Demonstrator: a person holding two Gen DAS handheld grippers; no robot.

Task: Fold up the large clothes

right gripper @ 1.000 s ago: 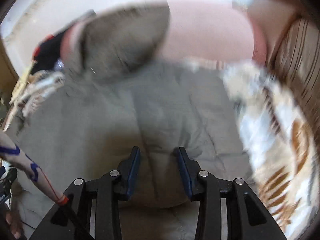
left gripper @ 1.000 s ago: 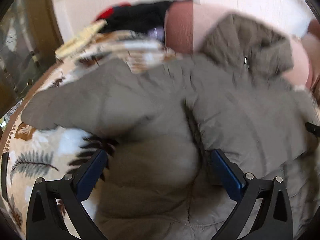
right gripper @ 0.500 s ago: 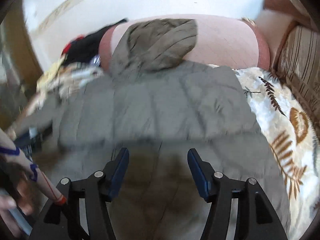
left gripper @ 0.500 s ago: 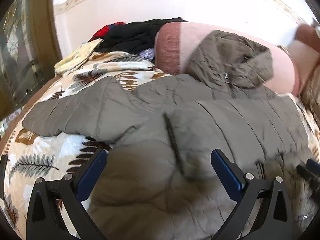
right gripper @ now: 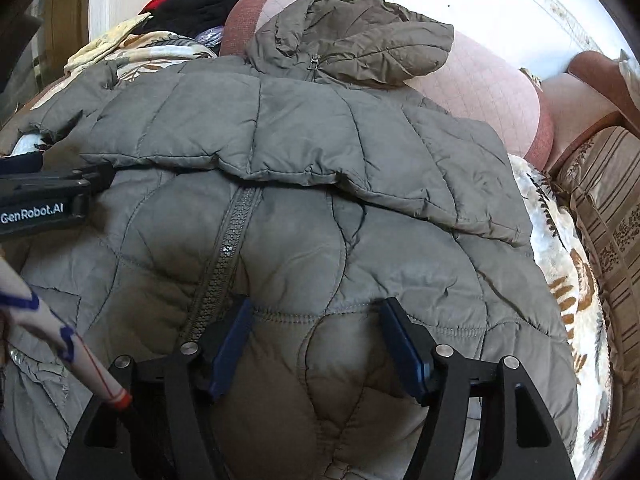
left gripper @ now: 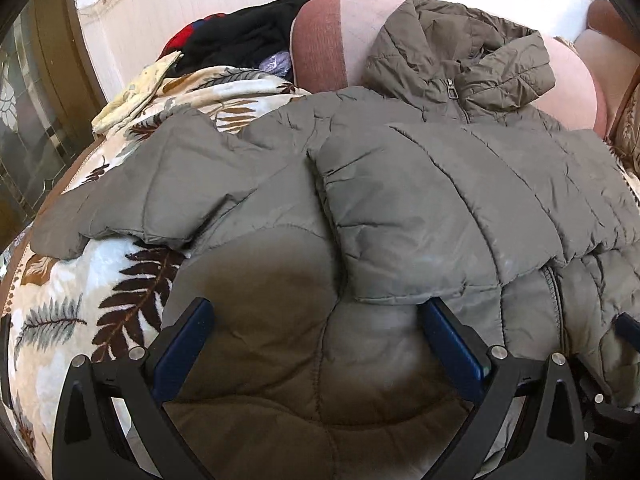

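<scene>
While the olive-grey quilted jacket (left gripper: 400,200) is lying spread across the leaf-patterned blanket (left gripper: 72,300) on the bed, both pairs of tongs are hovering over its near hem. The left tongs (left gripper: 316,320) are standing wide, with the puffy lower panel bulging between the blue pads but not being pressed by them. The right tongs (right gripper: 316,324) are also standing wide, having just been opening, and a quilted bulge of the jacket is sitting between their pads without being pinched. In the right wrist view the jacket's right sleeve (right gripper: 320,140) is lying folded across the chest, its cuff reaching toward the left, and the zipper (right gripper: 224,256) is running down the front just left of the right tongs. In the left wrist view the left sleeve (left gripper: 140,200) is stretching out to the left over the blanket. The hood (right gripper: 352,36) is resting at the far end against a pink bolster (right gripper: 492,84). A pile of black and red clothes (left gripper: 240,36) is sitting at the far left, beyond the blanket. A striped cushion (right gripper: 600,208) is lying along the right edge of the bed.
</scene>
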